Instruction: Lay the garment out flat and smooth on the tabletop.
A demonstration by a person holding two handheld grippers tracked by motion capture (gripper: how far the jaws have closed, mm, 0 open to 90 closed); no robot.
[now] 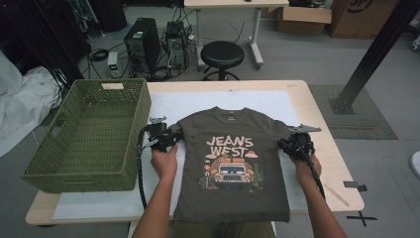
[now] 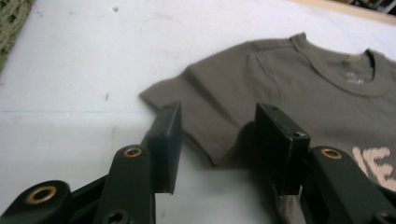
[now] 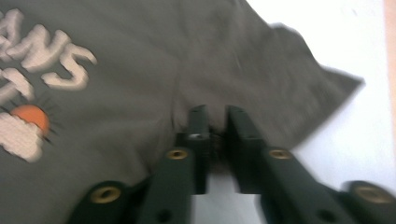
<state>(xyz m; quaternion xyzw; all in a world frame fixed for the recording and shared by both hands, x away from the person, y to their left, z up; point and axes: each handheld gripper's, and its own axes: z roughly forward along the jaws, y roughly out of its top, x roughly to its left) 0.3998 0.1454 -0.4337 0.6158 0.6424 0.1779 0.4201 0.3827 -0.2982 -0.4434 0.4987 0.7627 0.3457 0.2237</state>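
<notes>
An olive T-shirt (image 1: 230,163) with a "JEANS WEST" print lies flat, face up, on the white mat (image 1: 257,99). My left gripper (image 1: 171,138) is at the shirt's left sleeve. In the left gripper view this gripper (image 2: 219,112) is open, with the sleeve hem (image 2: 210,126) lying between the jaws and not pressed by them. My right gripper (image 1: 287,144) is at the right sleeve. In the right gripper view this gripper (image 3: 215,121) has its jaws nearly together, pinching a pucker of the T-shirt (image 3: 140,70) near the sleeve seam.
A green woven basket (image 1: 79,181) stands on the table's left part and overhangs its edge. The shirt's bottom hem reaches the table's near edge. Bare wooden tabletop (image 1: 327,129) lies to the right. Behind the table stand a black stool (image 1: 223,54) and a computer tower (image 1: 142,42).
</notes>
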